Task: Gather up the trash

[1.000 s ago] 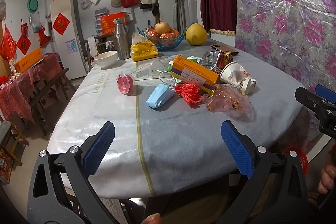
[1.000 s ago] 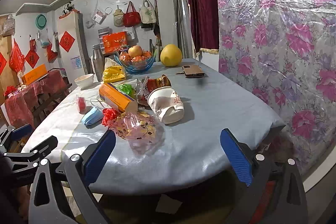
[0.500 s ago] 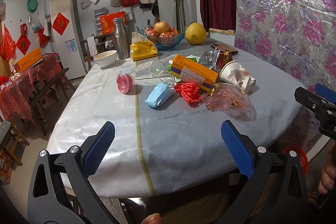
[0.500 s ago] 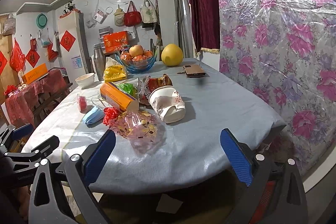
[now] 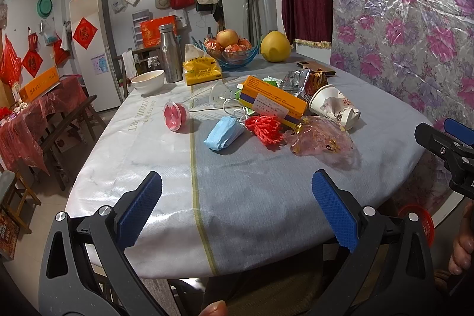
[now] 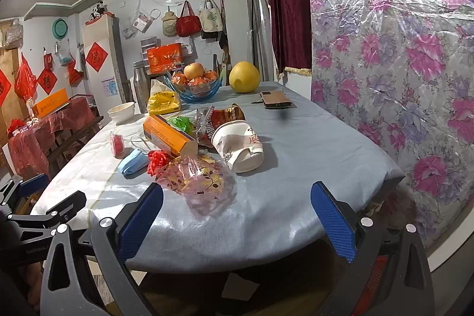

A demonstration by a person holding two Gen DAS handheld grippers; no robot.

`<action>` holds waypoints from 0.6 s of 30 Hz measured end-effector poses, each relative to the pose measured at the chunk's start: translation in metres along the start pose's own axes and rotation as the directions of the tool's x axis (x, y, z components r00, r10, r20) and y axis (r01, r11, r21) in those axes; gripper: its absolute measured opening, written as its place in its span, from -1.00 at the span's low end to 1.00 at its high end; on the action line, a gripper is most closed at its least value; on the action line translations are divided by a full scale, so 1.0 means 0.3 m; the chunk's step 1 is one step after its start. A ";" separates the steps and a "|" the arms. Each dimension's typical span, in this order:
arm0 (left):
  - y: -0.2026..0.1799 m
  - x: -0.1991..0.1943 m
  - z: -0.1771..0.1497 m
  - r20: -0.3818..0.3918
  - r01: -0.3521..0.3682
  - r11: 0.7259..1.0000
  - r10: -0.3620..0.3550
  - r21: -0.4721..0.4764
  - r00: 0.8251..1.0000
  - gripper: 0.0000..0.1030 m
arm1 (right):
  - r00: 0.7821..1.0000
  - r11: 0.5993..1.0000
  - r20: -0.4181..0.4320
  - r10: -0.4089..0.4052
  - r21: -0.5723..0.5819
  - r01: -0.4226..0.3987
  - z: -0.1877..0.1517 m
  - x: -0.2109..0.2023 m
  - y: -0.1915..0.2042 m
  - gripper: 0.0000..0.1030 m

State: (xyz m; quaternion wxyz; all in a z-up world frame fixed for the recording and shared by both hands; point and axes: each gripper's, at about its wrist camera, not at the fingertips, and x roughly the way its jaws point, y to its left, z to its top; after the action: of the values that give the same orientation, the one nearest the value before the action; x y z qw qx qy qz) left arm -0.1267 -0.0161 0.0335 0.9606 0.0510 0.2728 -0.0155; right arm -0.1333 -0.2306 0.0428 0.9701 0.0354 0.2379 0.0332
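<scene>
Trash lies in a cluster mid-table: a crumpled pink plastic wrapper (image 5: 321, 139) (image 6: 197, 178), a tipped paper cup (image 5: 333, 105) (image 6: 238, 145), a blue face mask (image 5: 223, 132) (image 6: 133, 163), red string (image 5: 265, 128) (image 6: 157, 160), an orange box (image 5: 272, 102) (image 6: 169, 135), a snack bag (image 5: 305, 82) (image 6: 219, 119) and a small red-lidded cup (image 5: 176, 114) (image 6: 117, 144). My left gripper (image 5: 237, 209) is open and empty at the table's near edge. My right gripper (image 6: 237, 216) is open and empty, just short of the pink wrapper.
At the far end stand a fruit bowl (image 5: 232, 54), a pomelo (image 5: 275, 46), a steel bottle (image 5: 170, 54), a yellow tissue pack (image 5: 201, 68), a white bowl (image 5: 148, 80) and a phone (image 6: 275, 99). A red basket (image 5: 419, 216) sits on the floor below right. Chairs stand left.
</scene>
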 end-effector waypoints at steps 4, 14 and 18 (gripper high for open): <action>-0.001 0.002 -0.001 -0.001 0.001 1.000 -0.001 0.001 1.000 0.88 | 1.000 1.000 -0.002 0.006 0.003 -0.006 -0.002 0.000 0.003 0.89; -0.002 0.010 -0.006 -0.009 0.015 1.000 -0.015 -0.003 1.000 0.88 | 1.000 1.000 -0.016 0.015 0.006 -0.015 -0.006 0.007 -0.007 0.89; 0.015 0.046 -0.012 -0.033 0.037 0.999 -0.037 -0.013 0.999 0.88 | 0.999 0.999 -0.034 0.022 0.025 -0.021 -0.013 0.027 -0.029 0.89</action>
State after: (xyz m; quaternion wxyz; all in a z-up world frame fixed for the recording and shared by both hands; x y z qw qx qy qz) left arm -0.1166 -0.0114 0.0236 0.9558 0.0402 0.2895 -0.0307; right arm -0.1274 -0.2385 0.0350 0.9649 0.0496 0.2547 0.0413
